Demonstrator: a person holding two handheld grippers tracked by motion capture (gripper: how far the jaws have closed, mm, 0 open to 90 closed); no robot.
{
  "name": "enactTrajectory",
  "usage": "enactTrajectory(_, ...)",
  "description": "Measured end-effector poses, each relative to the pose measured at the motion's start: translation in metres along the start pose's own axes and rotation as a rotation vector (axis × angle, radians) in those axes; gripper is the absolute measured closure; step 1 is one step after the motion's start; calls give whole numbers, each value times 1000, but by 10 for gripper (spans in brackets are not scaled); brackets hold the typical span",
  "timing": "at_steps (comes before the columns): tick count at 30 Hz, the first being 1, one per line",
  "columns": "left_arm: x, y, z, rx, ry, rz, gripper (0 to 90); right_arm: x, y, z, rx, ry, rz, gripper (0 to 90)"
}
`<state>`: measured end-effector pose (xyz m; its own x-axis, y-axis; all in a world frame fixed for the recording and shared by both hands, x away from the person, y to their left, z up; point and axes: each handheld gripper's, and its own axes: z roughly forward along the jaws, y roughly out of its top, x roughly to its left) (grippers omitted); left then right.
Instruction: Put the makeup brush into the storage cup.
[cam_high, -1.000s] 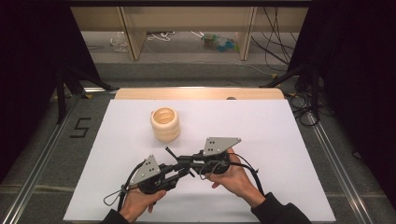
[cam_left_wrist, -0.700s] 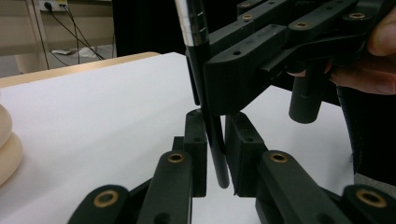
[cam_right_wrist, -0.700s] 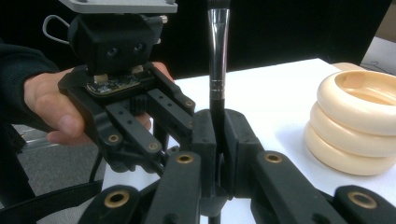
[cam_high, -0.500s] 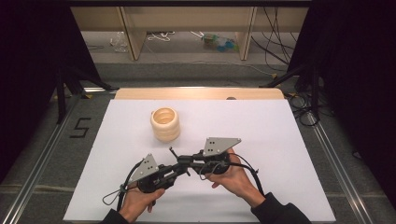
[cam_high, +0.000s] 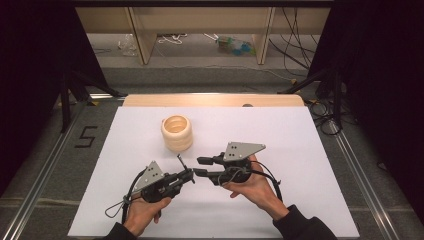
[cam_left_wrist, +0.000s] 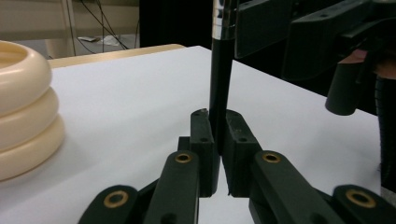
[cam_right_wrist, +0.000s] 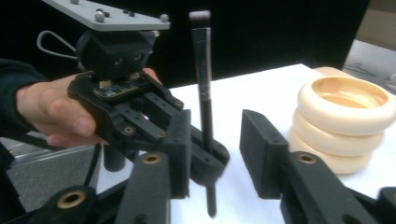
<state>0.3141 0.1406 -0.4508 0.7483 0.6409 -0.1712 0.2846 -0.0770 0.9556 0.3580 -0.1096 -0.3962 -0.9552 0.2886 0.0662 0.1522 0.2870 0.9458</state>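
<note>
A thin black stick (cam_high: 184, 163) with a metal collar stands nearly upright near the table's front. My left gripper (cam_high: 190, 175) is shut on its lower part; in the left gripper view the pads (cam_left_wrist: 201, 135) pinch the stick (cam_left_wrist: 219, 79). My right gripper (cam_high: 199, 166) faces it from the right. Its jaws have just been opening and now stand apart on either side of the stick (cam_right_wrist: 203, 70) without touching it. The right gripper view shows my own gripper (cam_right_wrist: 217, 135) and the left gripper (cam_right_wrist: 210, 158) with a hand behind it. A cream ribbed ring holder (cam_high: 176, 133) stands behind them.
The white table sheet (cam_high: 280, 140) has free room to the right and left. A wooden board (cam_high: 215, 100) lies along its far edge. Metal rails (cam_high: 45, 170) run down both sides. The ring holder (cam_left_wrist: 23, 107) (cam_right_wrist: 343, 121) stands close to both grippers.
The right gripper's jaws have parted and let go of the stick. The left gripper has closed on it. Both hands stay in place.
</note>
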Motion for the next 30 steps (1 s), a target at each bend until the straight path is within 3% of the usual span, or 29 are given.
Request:
enactTrajectory(2,2,1,-2,4,9,18,835,-1,0,0,-3,-3,-3,587)
enactTrajectory(3,3,1,-3,-2,18,-5,835,-1,0,-1,-4,-14,4,561)
enactTrajectory(4,5,1,-5,-3,27,-3,835,-1,0,-4,17,-33,25,518)
enactTrajectory(7,11,3,-9,-11,51,-12,835,-3,0,-8,12,-75,9,471)
enactTrajectory(10,18,4,-12,-14,64,-1,835,-3,-1,-11,26,-106,25,449)
enactTrajectory(11,19,4,-13,-14,73,-2,834,-6,-3,-16,30,-137,0,434)
enactTrajectory(18,27,3,-16,-19,108,-6,834,-9,-11,-30,62,-232,-22,404)
enactTrajectory(26,30,3,-18,-24,120,-1,834,-11,-18,-42,59,-275,-20,383)
enactTrajectory(29,30,3,-18,-26,124,-13,834,-10,-19,-48,85,-294,-14,365)
enactTrajectory(30,31,4,-18,-28,122,-10,834,-11,-22,-51,61,-306,-24,361)
